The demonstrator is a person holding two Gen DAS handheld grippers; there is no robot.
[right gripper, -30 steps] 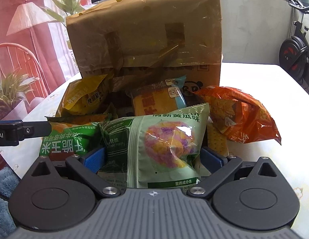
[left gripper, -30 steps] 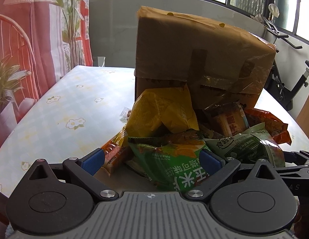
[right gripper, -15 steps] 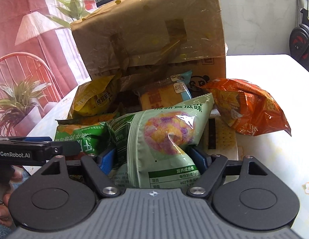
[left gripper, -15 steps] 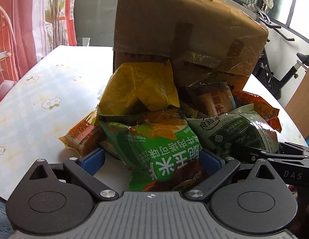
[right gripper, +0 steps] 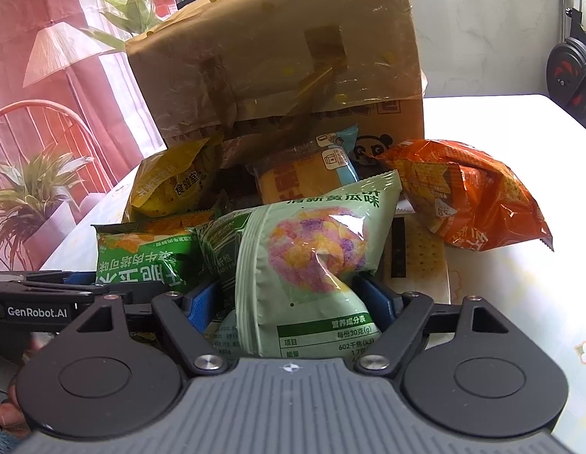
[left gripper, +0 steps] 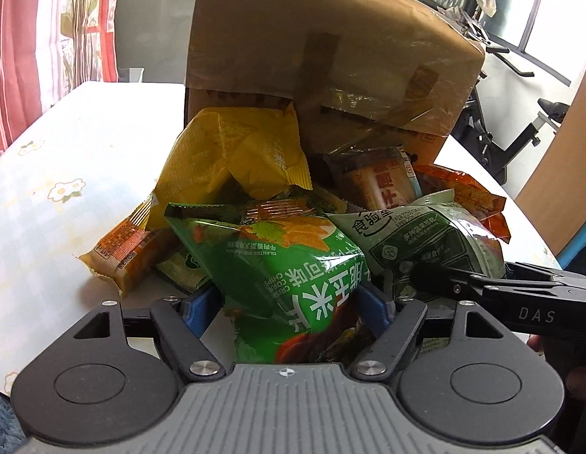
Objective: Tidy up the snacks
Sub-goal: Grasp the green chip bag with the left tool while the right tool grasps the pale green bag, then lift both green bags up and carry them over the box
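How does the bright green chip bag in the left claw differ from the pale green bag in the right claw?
The bright green chip bag is glossy, vivid green with corn chips pictured, its print upside down in the left view. The pale green bag is matte, with a clear window showing purple and yellow puffs, its print upright. Both are puffed, sealed, and sit between blue pads that have just closed in: left claw, right claw.

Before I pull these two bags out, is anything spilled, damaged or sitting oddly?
Yes: the cardboard box lies on its side with snack packets spilling from its mouth in a heap on the table. Its flap is patched with peeling tape. No packet looks torn.
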